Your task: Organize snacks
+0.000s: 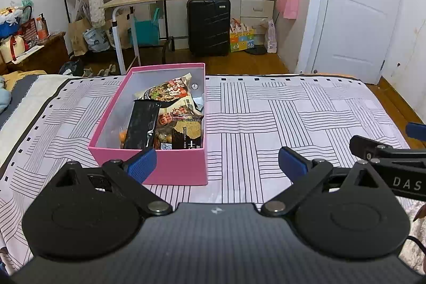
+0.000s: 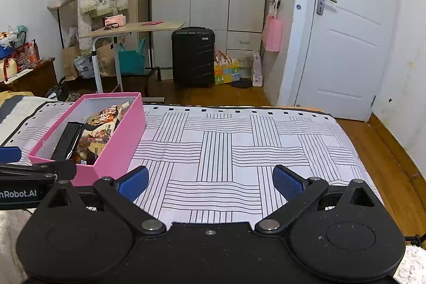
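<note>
A pink box (image 1: 175,167) stands on the bed, holding several snack packets (image 1: 173,108), among them a long black packet (image 1: 141,124). My left gripper (image 1: 217,164) is open and empty, just in front of the box's near wall. The box also shows at the left of the right wrist view (image 2: 117,145), with the packets (image 2: 98,129) inside. My right gripper (image 2: 210,182) is open and empty over bare bedspread, to the right of the box. The right gripper's arm shows at the right edge of the left wrist view (image 1: 386,151).
The bed carries a white bedspread with black line patterns (image 2: 226,145). Beyond its far edge are wooden floor, a black suitcase (image 2: 193,56), a small rolling table (image 2: 133,27), a wardrobe and a white door (image 2: 351,44). Bags and clutter stand at the left.
</note>
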Action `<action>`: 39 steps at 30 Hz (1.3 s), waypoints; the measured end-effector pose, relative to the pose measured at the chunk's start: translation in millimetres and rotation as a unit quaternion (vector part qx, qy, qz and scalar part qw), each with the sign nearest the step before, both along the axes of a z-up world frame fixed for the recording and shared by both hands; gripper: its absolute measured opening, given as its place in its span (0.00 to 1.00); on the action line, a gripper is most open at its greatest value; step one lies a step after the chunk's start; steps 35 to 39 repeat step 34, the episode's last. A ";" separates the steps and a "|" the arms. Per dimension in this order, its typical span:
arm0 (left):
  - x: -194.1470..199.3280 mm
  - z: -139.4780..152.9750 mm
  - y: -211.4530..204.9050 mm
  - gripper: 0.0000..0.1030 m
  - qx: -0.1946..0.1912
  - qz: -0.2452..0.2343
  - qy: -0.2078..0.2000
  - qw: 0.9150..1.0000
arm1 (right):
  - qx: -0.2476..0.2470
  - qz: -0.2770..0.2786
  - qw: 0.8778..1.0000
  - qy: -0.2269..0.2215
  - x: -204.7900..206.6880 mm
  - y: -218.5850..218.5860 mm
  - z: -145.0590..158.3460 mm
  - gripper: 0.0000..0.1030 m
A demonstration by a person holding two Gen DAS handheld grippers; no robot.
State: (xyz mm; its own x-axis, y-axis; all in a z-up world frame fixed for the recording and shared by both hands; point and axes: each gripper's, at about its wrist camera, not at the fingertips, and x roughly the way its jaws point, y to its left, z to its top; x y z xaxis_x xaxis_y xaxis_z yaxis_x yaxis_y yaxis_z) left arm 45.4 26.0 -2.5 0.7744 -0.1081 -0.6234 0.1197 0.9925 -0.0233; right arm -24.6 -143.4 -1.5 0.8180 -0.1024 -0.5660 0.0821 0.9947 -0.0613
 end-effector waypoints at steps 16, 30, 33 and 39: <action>-1.1 -3.1 -1.9 1.00 0.011 0.014 -0.006 1.000 | -0.008 0.000 1.000 0.008 1.8 1.1 -2.1 0.98; 0.4 -4.4 4.1 1.00 0.004 0.035 -0.004 0.999 | -0.012 -0.003 1.000 0.016 6.6 -0.4 -4.6 0.98; 1.0 -4.7 4.2 1.00 0.004 0.036 -0.003 0.999 | -0.013 -0.004 1.000 0.017 7.0 -0.1 -5.2 0.98; 1.0 -4.9 4.1 1.00 0.004 0.037 -0.002 0.999 | -0.013 -0.004 1.000 0.017 7.0 -0.2 -5.5 0.98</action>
